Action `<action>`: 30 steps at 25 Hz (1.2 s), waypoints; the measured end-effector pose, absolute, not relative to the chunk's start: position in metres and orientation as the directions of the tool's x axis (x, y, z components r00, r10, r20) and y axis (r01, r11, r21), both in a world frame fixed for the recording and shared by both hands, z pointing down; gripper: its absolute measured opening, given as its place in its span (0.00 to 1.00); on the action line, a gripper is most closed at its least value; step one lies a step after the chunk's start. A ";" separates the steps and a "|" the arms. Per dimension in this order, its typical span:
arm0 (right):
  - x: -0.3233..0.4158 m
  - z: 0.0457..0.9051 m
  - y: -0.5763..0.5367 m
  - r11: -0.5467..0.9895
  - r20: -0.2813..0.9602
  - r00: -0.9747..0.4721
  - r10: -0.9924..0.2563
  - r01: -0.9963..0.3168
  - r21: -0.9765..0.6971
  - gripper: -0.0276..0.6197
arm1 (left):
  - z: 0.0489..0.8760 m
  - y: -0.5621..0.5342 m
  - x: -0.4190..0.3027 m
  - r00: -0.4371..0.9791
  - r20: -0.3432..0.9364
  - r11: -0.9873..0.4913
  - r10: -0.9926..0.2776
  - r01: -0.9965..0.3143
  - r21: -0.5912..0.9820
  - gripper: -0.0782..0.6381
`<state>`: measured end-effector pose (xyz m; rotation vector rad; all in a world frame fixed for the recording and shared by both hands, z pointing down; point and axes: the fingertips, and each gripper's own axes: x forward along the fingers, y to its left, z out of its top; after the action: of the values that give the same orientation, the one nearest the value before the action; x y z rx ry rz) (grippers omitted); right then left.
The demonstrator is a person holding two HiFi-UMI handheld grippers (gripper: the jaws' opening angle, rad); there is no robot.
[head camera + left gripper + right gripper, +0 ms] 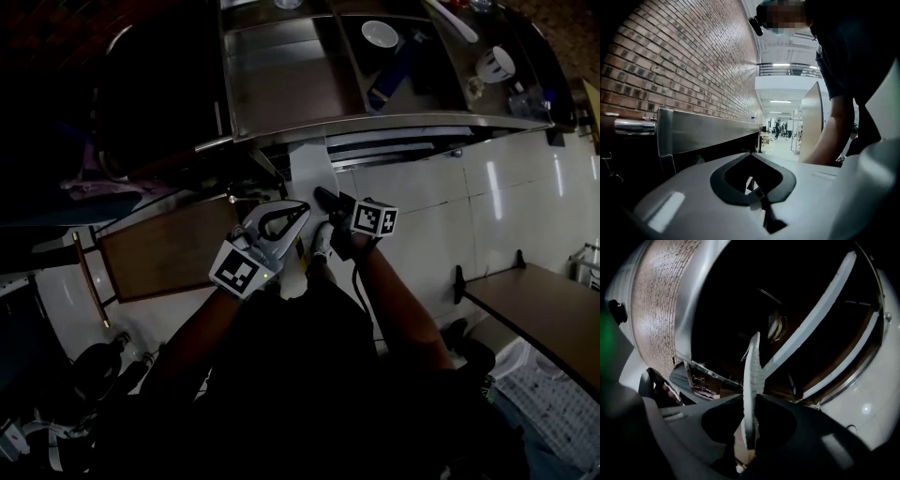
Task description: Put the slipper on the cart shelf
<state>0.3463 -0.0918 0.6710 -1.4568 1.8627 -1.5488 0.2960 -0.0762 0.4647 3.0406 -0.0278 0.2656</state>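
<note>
A white slipper [752,376] stands edge-on between the jaws of my right gripper [751,401], which is shut on it. The slipper reaches past the fingertips toward the dark underside of the cart. In the head view the right gripper [325,199] points up at the steel cart shelf [281,94], and the slipper [307,173] shows as a pale strip just below the shelf edge. My left gripper [302,210] hangs beside it on the left, its fingers meeting in a closed loop with nothing in them. In the left gripper view those jaws [751,154] face a steel rail.
On the cart's top tray lie a white bowl [380,35] and a white cup [495,63]. A wooden board [159,248] stands at the left and a wooden table [553,309] at the right. A brick wall [684,61] runs along the left.
</note>
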 end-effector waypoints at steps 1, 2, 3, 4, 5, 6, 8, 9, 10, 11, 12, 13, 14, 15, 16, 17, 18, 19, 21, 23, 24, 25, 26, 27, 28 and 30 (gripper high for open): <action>0.349 0.675 -0.101 -0.108 0.340 -0.433 -0.835 -0.476 -0.873 0.14 | 0.466 -0.079 0.299 0.984 0.178 -0.996 -0.018 -0.033 0.084 0.11; 0.351 0.678 -0.109 -0.113 0.334 -0.431 -0.838 -0.462 -0.880 0.14 | 0.468 -0.082 0.303 0.983 0.180 -0.996 -0.025 -0.040 0.079 0.11; 0.353 0.680 -0.117 -0.115 0.329 -0.430 -0.841 -0.453 -0.884 0.14 | 0.469 -0.086 0.307 0.983 0.179 -0.996 -0.033 -0.047 0.074 0.11; 0.354 0.681 -0.125 -0.115 0.326 -0.429 -0.842 -0.448 -0.887 0.14 | 0.470 -0.090 0.310 0.984 0.176 -0.996 -0.039 -0.052 0.071 0.12; 0.355 0.682 -0.132 -0.113 0.323 -0.429 -0.843 -0.446 -0.888 0.14 | 0.471 -0.094 0.313 0.984 0.172 -0.996 -0.043 -0.056 0.071 0.12; 0.355 0.682 -0.138 -0.111 0.321 -0.430 -0.844 -0.445 -0.888 0.14 | 0.471 -0.097 0.315 0.985 0.169 -0.996 -0.046 -0.059 0.073 0.11; 0.357 0.684 -0.149 -0.113 0.318 -0.427 -0.847 -0.439 -0.891 0.14 | 0.474 -0.102 0.318 0.985 0.166 -0.995 -0.050 -0.063 0.077 0.12; 0.358 0.684 -0.153 -0.116 0.315 -0.423 -0.850 -0.434 -0.894 0.14 | 0.475 -0.104 0.319 0.985 0.167 -0.995 -0.051 -0.065 0.078 0.12; 0.360 0.685 -0.158 -0.118 0.312 -0.418 -0.853 -0.427 -0.896 0.14 | 0.477 -0.105 0.319 0.984 0.168 -0.995 -0.052 -0.066 0.078 0.11; 0.361 0.685 -0.162 -0.120 0.309 -0.414 -0.856 -0.422 -0.898 0.14 | 0.478 -0.105 0.319 0.984 0.170 -0.995 -0.053 -0.067 0.077 0.11; 0.363 0.685 -0.166 -0.122 0.308 -0.411 -0.858 -0.419 -0.900 0.14 | 0.480 -0.106 0.318 0.983 0.174 -0.995 -0.053 -0.067 0.076 0.11; 0.364 0.686 -0.170 -0.124 0.307 -0.407 -0.860 -0.417 -0.901 0.14 | 0.482 -0.106 0.317 0.983 0.178 -0.995 -0.054 -0.068 0.077 0.11; 0.366 0.686 -0.174 -0.127 0.306 -0.403 -0.862 -0.414 -0.902 0.14 | 0.483 -0.106 0.315 0.982 0.183 -0.994 -0.055 -0.070 0.081 0.11; 0.367 0.686 -0.178 -0.129 0.305 -0.400 -0.864 -0.410 -0.903 0.14 | 0.485 -0.107 0.314 0.980 0.189 -0.994 -0.056 -0.073 0.087 0.11; 0.369 0.686 -0.181 -0.132 0.304 -0.397 -0.866 -0.406 -0.904 0.14 | 0.487 -0.108 0.314 0.980 0.192 -0.993 -0.058 -0.076 0.092 0.12; 0.370 0.686 -0.184 -0.135 0.305 -0.395 -0.867 -0.402 -0.905 0.14 | 0.488 -0.108 0.313 0.979 0.194 -0.992 -0.060 -0.079 0.095 0.11; 0.370 0.687 -0.186 -0.140 0.307 -0.393 -0.867 -0.399 -0.906 0.14 | 0.488 -0.109 0.312 0.979 0.195 -0.992 -0.062 -0.082 0.097 0.11; 0.370 0.688 -0.188 -0.148 0.312 -0.391 -0.866 -0.394 -0.907 0.14 | 0.489 -0.111 0.311 0.979 0.195 -0.991 -0.065 -0.085 0.100 0.12; 0.371 0.691 -0.191 -0.171 0.323 -0.382 -0.866 -0.381 -0.909 0.14 | 0.490 -0.113 0.311 0.978 0.195 -0.991 -0.068 -0.090 0.103 0.12; 0.373 0.695 -0.191 -0.193 0.334 -0.367 -0.868 -0.369 -0.909 0.14 | 0.490 -0.113 0.310 0.978 0.196 -0.991 -0.068 -0.090 0.102 0.11; 0.374 0.696 -0.192 -0.202 0.338 -0.359 -0.870 -0.366 -0.909 0.14 | 0.490 -0.114 0.310 0.978 0.195 -0.991 -0.068 -0.089 0.101 0.11; 0.375 0.696 -0.192 -0.208 0.341 -0.352 -0.872 -0.363 -0.908 0.14 | 0.490 -0.114 0.310 0.979 0.193 -0.991 -0.068 -0.089 0.100 0.12; 0.376 0.696 -0.193 -0.212 0.342 -0.345 -0.874 -0.362 -0.908 0.14 | 0.490 -0.114 0.310 0.979 0.191 -0.991 -0.069 -0.090 0.100 0.12; 0.377 0.696 -0.194 -0.215 0.343 -0.338 -0.876 -0.364 -0.906 0.14 | 0.490 -0.114 0.310 0.979 0.189 -0.991 -0.070 -0.091 0.102 0.12; 0.378 0.695 -0.196 -0.218 0.348 -0.329 -0.878 -0.372 -0.902 0.14 | 0.491 -0.114 0.309 0.979 0.189 -0.990 -0.071 -0.092 0.103 0.11; 0.380 0.695 -0.199 -0.231 0.373 -0.310 -0.874 -0.411 -0.882 0.14 | 0.492 -0.114 0.309 0.979 0.192 -0.990 -0.072 -0.094 0.104 0.11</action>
<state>0.3805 -0.1989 0.6945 -1.5308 1.6275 -1.5588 0.3086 -0.1140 0.4922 3.0124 -0.1269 0.2862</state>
